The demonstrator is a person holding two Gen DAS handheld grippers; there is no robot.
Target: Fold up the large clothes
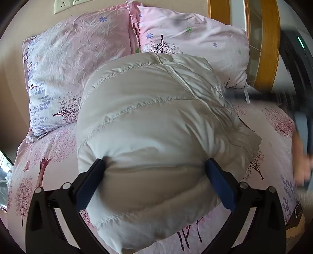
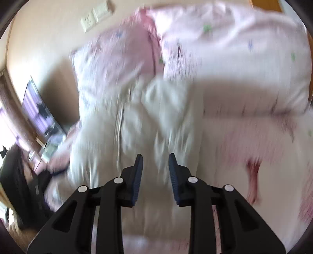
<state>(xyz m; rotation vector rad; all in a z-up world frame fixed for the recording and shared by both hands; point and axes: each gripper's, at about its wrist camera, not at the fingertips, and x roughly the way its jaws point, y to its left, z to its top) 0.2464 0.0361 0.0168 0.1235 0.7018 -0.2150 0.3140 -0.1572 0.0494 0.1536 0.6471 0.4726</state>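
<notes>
A white quilted puffer jacket (image 1: 148, 125) lies bundled on the pink floral bed (image 1: 273, 136). My left gripper (image 1: 154, 164) is open wide, its jaws straddling the jacket's near end, both fingers pressed into the padding. In the right wrist view, which is motion-blurred, the jacket (image 2: 137, 121) lies ahead with its zipper line showing. My right gripper (image 2: 155, 158) is open with a moderate gap, empty, above the jacket's near part. The right gripper also shows as a dark blur at the right edge of the left wrist view (image 1: 301, 125).
Two pink floral pillows (image 1: 74, 64) (image 1: 195, 39) lean on the wall behind the jacket. A wooden headboard frame (image 1: 268, 43) stands at the right. Wall sockets (image 2: 93, 17) sit above the pillows. A dark cabinet and mirror (image 2: 39, 113) stand left of the bed.
</notes>
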